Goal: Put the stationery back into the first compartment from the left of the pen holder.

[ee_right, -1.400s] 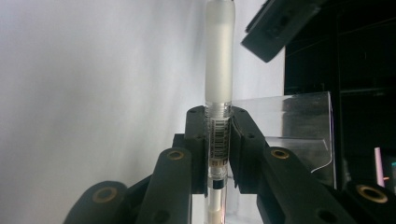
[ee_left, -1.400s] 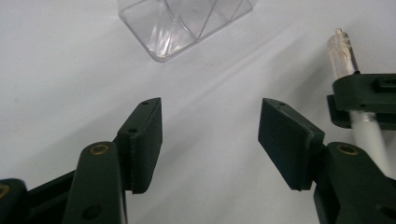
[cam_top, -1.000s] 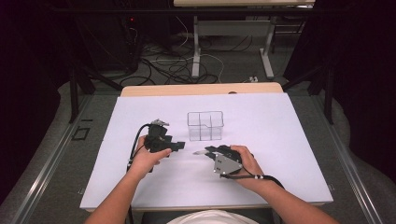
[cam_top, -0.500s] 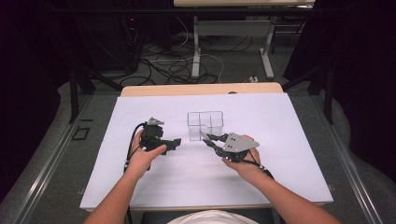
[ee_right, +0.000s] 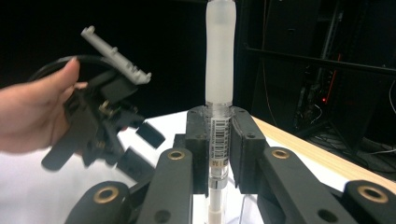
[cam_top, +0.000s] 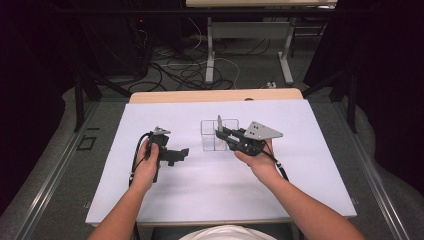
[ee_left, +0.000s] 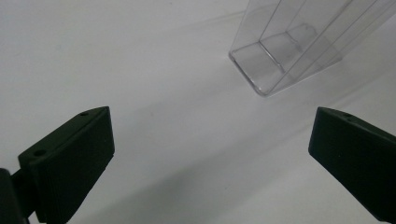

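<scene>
right hand-held gripper now higher, syringe-laden

This looks like a lab or robotics test room, dim and dark-walled. The table, wooden-edged, carries a plain white sheet as a work surface. Behind it, loose cables sprawl over a grey floor beneath a second bench's metal legs, with black equipment racks alongside.

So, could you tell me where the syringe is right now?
The syringe stands upright, clamped in the right gripper, right of centre over the clear box.
</scene>
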The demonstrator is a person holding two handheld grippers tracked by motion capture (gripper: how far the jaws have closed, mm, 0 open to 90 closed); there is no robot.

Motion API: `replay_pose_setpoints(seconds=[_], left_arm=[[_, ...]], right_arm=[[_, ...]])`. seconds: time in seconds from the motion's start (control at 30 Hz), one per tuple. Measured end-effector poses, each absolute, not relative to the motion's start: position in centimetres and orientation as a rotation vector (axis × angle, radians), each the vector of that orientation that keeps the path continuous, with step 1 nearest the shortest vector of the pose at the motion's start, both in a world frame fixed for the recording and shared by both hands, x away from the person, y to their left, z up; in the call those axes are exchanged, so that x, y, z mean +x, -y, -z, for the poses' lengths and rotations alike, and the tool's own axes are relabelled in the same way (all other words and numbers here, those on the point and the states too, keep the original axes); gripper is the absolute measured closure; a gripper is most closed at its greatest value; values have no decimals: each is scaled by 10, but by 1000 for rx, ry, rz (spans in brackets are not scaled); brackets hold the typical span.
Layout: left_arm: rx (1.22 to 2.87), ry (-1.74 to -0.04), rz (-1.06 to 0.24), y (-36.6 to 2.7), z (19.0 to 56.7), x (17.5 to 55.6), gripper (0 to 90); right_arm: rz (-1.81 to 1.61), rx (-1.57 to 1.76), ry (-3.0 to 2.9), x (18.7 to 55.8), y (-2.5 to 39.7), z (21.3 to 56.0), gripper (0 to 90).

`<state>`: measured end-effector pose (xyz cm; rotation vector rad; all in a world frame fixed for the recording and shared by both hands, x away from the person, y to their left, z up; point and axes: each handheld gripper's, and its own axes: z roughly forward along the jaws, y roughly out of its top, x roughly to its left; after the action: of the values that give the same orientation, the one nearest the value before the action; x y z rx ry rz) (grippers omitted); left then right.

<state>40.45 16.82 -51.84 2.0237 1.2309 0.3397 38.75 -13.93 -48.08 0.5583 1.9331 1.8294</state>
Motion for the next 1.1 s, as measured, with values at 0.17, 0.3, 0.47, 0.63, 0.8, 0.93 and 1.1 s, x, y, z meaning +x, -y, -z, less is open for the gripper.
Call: replay_pose_setpoints(seconds=[0.17,0.3,0.47,0.63,0.8,0.93,1.1], left_arm=[[2035,-1238,-388,-170,521,405,2],[2027,-1239,-366,-173,522,405,2],[2020,-1243,-378,-175,523,405,3],[2023,-1253,-386,-177,524,405,3],[2013,-1248,-395,-178,525,405,3],[2006,-1252,-393,-178,525,405,3],[2008,-1249,-396,-179,525,405,3]], right_arm=[[-1850,602,-1915,399,133,472,793],[-1857,616,-1895,408,128,464,793],[-1862,626,-1882,416,119,456,792],[-1846,613,-1881,424,109,450,792],[-1830,646,-1881,433,100,450,792],[-1809,658,-1894,440,94,452,792],[-1802,702,-1889,448,90,457,792]])
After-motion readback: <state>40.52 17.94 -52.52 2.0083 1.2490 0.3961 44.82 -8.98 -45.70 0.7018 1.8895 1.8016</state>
